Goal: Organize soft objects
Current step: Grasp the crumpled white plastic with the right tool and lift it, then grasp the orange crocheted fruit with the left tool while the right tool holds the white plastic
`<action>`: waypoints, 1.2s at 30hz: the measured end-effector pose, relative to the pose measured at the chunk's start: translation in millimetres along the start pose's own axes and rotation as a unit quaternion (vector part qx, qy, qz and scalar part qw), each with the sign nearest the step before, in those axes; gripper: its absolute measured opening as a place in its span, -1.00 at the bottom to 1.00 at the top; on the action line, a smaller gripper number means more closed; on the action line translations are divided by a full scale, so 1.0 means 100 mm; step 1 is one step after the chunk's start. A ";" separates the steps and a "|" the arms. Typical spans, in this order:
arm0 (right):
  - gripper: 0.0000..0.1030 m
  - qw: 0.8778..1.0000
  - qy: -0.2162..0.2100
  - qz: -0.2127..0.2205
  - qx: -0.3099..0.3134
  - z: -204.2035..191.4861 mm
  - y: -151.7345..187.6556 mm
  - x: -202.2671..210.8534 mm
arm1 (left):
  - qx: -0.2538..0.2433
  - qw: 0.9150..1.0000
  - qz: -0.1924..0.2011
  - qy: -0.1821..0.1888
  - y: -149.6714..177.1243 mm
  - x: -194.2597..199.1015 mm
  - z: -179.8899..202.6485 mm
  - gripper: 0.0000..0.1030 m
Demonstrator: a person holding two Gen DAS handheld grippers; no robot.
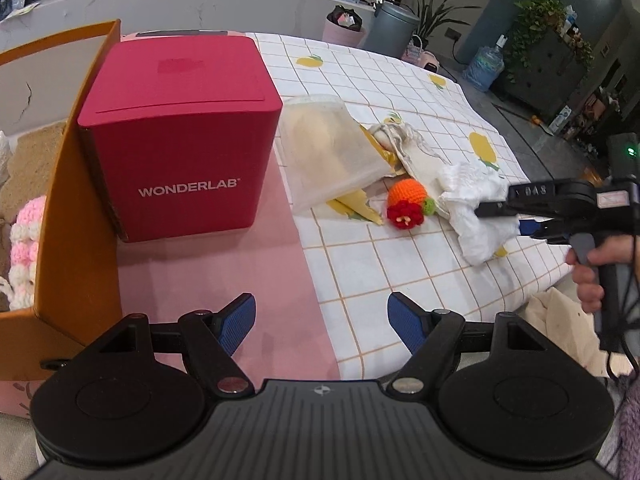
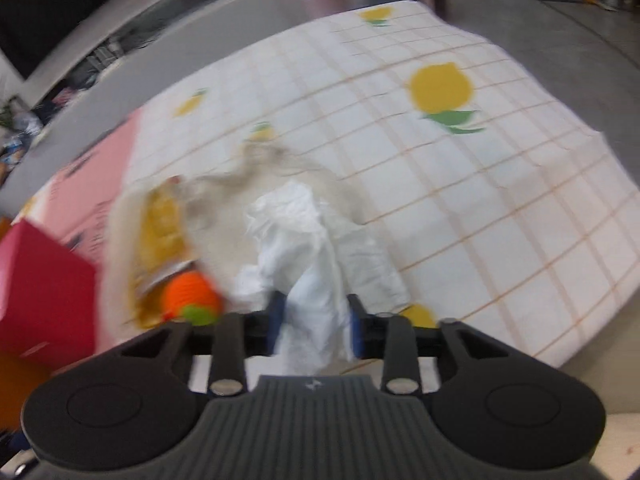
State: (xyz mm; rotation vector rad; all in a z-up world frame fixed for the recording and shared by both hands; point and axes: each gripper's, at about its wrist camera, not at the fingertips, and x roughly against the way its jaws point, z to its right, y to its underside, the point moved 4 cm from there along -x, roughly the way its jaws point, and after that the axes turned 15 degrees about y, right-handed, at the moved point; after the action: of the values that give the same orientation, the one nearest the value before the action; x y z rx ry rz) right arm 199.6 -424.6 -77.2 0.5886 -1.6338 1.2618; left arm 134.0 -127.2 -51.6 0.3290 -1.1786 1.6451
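A crumpled white cloth (image 1: 472, 196) lies on the checked tablecloth (image 1: 400, 80), and my right gripper (image 1: 500, 218) has come in from the right and is shut on its edge. The blurred right wrist view shows the white cloth (image 2: 308, 248) filling the gap between the blue pads of the right gripper (image 2: 316, 328). An orange crochet ball (image 1: 406, 200) with a red flower sits just left of the cloth, also seen as the orange ball (image 2: 188, 292). My left gripper (image 1: 322, 320) stands open near the table's front edge, holding nothing.
A red WONDERLAB box (image 1: 180, 136) stands on a pink mat (image 1: 208, 280). An orange bin (image 1: 76, 216) at the left holds a pink and white knitted item (image 1: 24, 240). A translucent mesh pouch (image 1: 328, 152) and a beige drawstring bag (image 1: 404, 140) lie behind the ball.
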 end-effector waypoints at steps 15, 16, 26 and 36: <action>0.91 0.959 0.042 0.148 0.239 -0.61 0.15 0.36 | -0.012 0.999 -0.031 -0.009 0.07 -0.21 0.04 0.72; 0.91 0.958 0.049 0.141 0.247 -0.64 0.16 0.32 | -0.010 0.999 -0.033 -0.010 0.08 -0.22 0.02 0.72; 0.33 0.965 0.073 0.061 0.246 -0.59 0.09 -0.18 | 0.011 0.998 -0.056 0.011 0.10 -0.36 0.01 0.72; -0.44 0.982 0.059 0.032 0.178 -0.35 0.06 -0.16 | -0.086 0.995 -0.033 0.022 -0.14 -0.70 0.37 0.72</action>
State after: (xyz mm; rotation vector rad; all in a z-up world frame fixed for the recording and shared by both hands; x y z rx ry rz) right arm 215.0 -392.8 -93.8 0.6671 -1.3475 1.6215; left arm 163.3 -198.1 -75.0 0.2198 -1.2541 1.4749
